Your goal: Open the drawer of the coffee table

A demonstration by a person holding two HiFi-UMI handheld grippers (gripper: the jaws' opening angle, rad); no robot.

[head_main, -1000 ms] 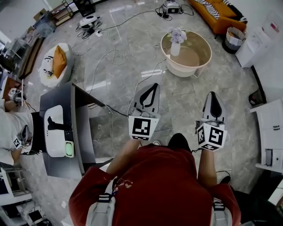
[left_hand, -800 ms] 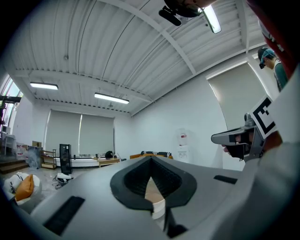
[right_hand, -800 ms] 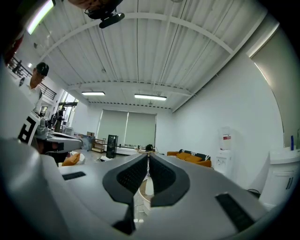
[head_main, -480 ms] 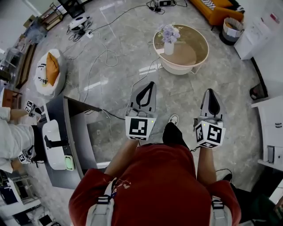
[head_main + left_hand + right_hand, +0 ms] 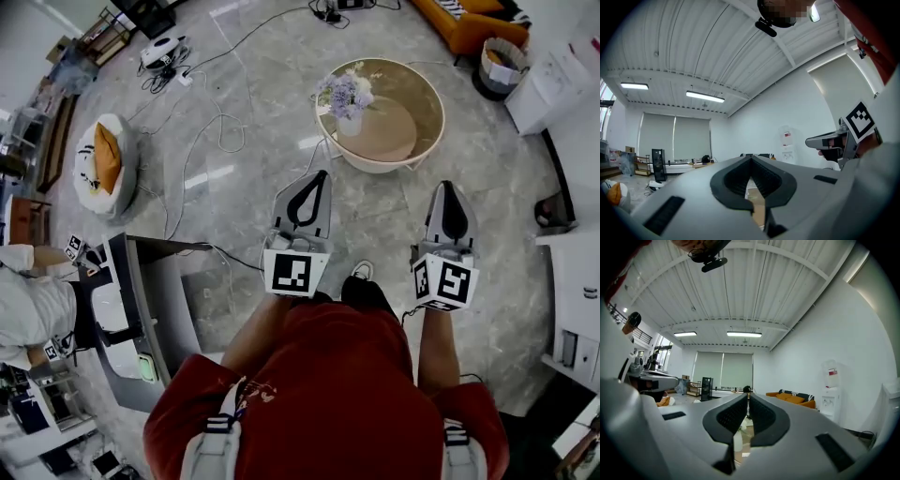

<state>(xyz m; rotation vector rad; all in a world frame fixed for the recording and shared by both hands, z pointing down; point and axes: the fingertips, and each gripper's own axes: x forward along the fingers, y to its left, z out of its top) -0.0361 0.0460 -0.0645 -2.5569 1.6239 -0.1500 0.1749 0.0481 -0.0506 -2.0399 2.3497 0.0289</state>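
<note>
The round cream coffee table point(image 5: 424, 141) with a glass top stands on the marble floor ahead of me. A white vase of pale flowers point(image 5: 347, 105) sits on its left side. No drawer front shows from here. My left gripper point(image 5: 323, 173) is held level short of the table's near left edge, shut and empty. My right gripper point(image 5: 449, 185) is level beside it, short of the near right edge, also shut with nothing in it. In the left gripper view the tips point(image 5: 751, 157) meet. The tips point(image 5: 747, 394) are together in the right gripper view too.
A grey desk point(image 5: 159, 300) with a white device stands at the left, and another person point(image 5: 33, 309) is beside it. Cables point(image 5: 211, 131) trail over the floor. A pouf with an orange cushion point(image 5: 101, 159), an orange sofa point(image 5: 464, 21), a bin point(image 5: 495, 66) and white cabinets point(image 5: 574, 281) ring the room.
Both grippers have advanced toward the coffee table, which now lies closer to their tips. The desk has slid back to the lower left. Both stayed shut.
</note>
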